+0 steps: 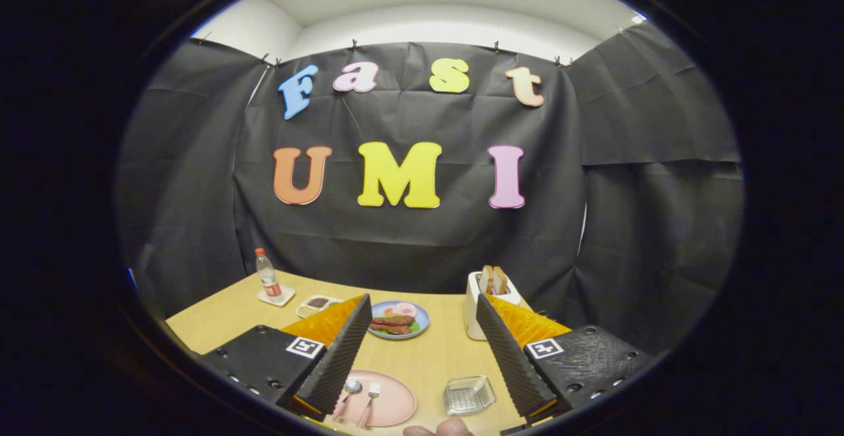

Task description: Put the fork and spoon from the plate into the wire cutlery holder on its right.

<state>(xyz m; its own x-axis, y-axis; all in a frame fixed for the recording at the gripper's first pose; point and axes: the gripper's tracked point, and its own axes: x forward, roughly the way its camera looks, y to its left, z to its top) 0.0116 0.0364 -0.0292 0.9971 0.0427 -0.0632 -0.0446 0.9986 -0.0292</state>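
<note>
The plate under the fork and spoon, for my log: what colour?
Pink plate, clearest in the gripper view.

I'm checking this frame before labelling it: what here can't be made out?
- Pink plate: near rim cut off by the view's edge; its side under the spoon hidden by a gripper finger.
- Wire cutlery holder: too small to tell its contents.
- Dish near the bottle: partly behind a finger.

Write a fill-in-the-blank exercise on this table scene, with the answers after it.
1. The fork and spoon lie on the pink ____.
2. The wire cutlery holder sits to the plate's ____.
3. The tongs are ____, holding nothing.
4. Slices of bread stand in the ____ beyond the tongs.

Answers: plate; right; open; toaster
</note>
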